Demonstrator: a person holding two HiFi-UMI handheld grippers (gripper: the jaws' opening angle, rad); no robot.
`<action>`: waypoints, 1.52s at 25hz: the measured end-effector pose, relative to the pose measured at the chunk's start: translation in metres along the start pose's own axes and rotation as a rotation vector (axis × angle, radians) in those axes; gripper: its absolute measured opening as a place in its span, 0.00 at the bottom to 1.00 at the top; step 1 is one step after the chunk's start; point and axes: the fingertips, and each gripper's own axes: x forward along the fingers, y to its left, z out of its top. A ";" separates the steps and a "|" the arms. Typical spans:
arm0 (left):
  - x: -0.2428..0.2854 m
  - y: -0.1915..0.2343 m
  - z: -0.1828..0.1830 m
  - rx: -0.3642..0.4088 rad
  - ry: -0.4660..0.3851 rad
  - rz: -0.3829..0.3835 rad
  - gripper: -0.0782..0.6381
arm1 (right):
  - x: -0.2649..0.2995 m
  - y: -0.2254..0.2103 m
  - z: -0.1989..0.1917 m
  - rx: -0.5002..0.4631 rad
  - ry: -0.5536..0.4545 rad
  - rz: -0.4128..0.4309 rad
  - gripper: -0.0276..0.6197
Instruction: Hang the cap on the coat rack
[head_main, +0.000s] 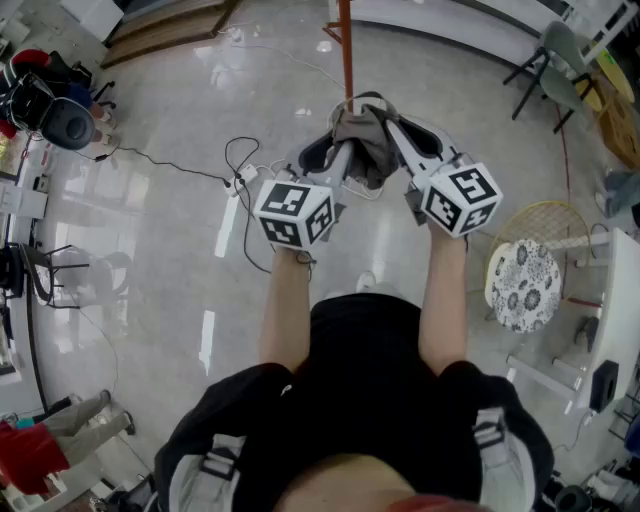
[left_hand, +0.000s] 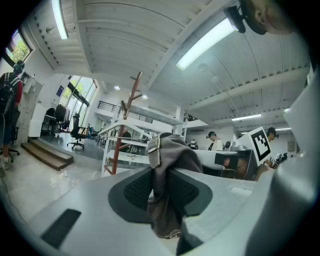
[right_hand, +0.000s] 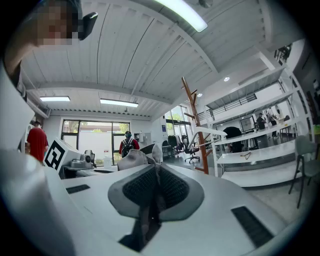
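The grey cap (head_main: 365, 138) is held up between the two tools. The left hand-held gripper (head_main: 338, 158) is clamped on a thick fold of its cloth, and the right hand-held gripper (head_main: 400, 135) pinches a thin edge, its jaws almost together. Both bare forearms (head_main: 285, 300) stretch forward side by side, with the marker cubes near each other. Just beyond the cap rises the reddish pole of the coat rack (head_main: 347, 50). Below lies a glossy pale floor (head_main: 150, 250) with a black cable (head_main: 170, 163). The room is an open office with long ceiling lamps (left_hand: 205, 42).

no text, labels, brands, numbers or signs can be read
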 end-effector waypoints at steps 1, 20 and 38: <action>0.005 -0.003 0.003 0.005 -0.004 -0.002 0.22 | 0.000 -0.003 0.002 0.002 -0.007 0.009 0.08; 0.044 0.006 0.010 0.022 0.002 0.089 0.22 | 0.029 -0.043 0.008 -0.003 -0.028 0.083 0.08; 0.174 0.160 -0.023 -0.133 0.089 0.069 0.22 | 0.193 -0.153 -0.046 0.075 0.083 0.050 0.08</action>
